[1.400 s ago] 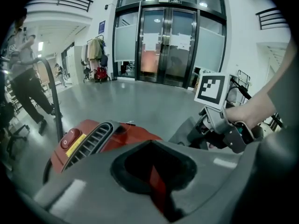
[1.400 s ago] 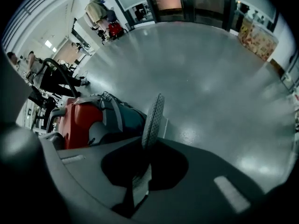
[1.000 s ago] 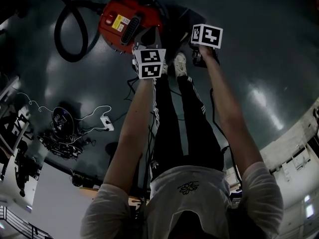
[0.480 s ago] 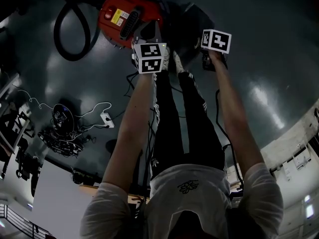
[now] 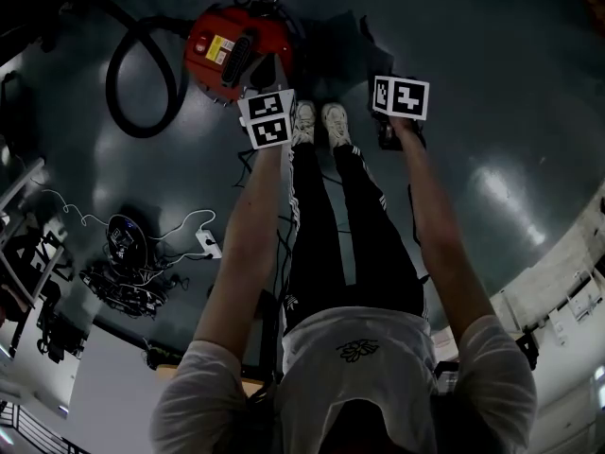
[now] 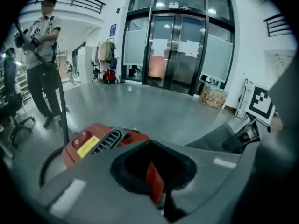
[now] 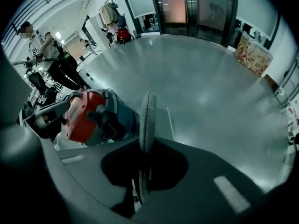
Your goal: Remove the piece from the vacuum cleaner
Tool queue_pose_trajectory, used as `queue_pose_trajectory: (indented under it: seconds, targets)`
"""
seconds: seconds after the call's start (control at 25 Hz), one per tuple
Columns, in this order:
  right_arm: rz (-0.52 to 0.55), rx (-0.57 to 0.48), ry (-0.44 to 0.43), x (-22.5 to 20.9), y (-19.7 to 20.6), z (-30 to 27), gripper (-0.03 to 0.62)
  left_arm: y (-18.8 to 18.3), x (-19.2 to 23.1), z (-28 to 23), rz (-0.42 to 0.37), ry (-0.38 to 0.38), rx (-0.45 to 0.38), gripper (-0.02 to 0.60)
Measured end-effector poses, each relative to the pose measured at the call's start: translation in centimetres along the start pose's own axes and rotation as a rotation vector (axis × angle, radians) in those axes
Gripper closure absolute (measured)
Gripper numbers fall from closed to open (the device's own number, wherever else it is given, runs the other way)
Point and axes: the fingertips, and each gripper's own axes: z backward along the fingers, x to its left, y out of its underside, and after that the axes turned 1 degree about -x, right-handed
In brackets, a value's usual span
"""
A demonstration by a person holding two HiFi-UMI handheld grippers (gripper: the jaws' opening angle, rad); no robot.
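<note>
Hovering before any grasp, piece untouched | red canister vacuum cleaner (image 5: 236, 45) on floor (image 5: 492, 55) | left gripper (image 5: 267, 116) just beside its near edge, jaws pressed together, empty | right gripper (image 5: 399, 102) well to its right, jaws likewise closed on nothing | next, likely: spread left jaws, reach vacuum's body.

White T-shirt (image 5: 354, 372), white-striped black trousers (image 5: 354, 244) and white shoes (image 5: 336, 121) are worn; left claw (image 6: 156, 190) and right claw (image 7: 147, 120) bear black-and-white marker cubes (image 5: 267, 118).
</note>
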Motion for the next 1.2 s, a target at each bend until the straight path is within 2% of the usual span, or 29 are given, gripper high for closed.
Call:
queue_pose_trajectory:
  seconds: [0.12,0.24,0.4,0.52,0.68,0.84,0.92,1.2]
  targets:
    - [-0.014,-0.051,-0.003,0.4,-1.6,2.9,0.559,-2.3,-1.3,2.2,-0.051,0.026,-0.046,0.580]
    - [-0.032,-0.105,-0.012,1.1,-3.0,7.2,0.559,-5.1,-3.3,5.2,-0.036,0.047,-0.080,0.580]
    - [-0.050,-0.224,-0.056,4.1,-4.9,15.7,0.559,-10.7,-6.4,11.6,-0.027,0.077,-0.179,0.580]
    - [-0.038,-0.315,-0.101,6.5,-6.5,23.3,0.559,-16.6,-8.6,17.4,-0.023,0.090,-0.279,0.580]
    - [-0.001,-0.455,-0.169,10.2,-11.4,33.0,0.559,-26.4,-9.4,23.4,-0.065,0.102,-0.436,0.580]
    - [0.093,-0.631,-0.219,13.3,-15.6,40.4,0.559,-34.0,-8.4,29.2,-0.007,0.073,-0.646,0.580]
    - [0.115,-0.710,-0.230,14.0,-16.4,43.7,0.559,-36.0,-9.0,31.6,-0.018,0.074,-0.707,0.580]
    - [0.194,-0.895,-0.297,16.4,-19.2,51.5,0.559,-40.2,-9.9,35.8,-0.091,0.055,-0.823,0.580]
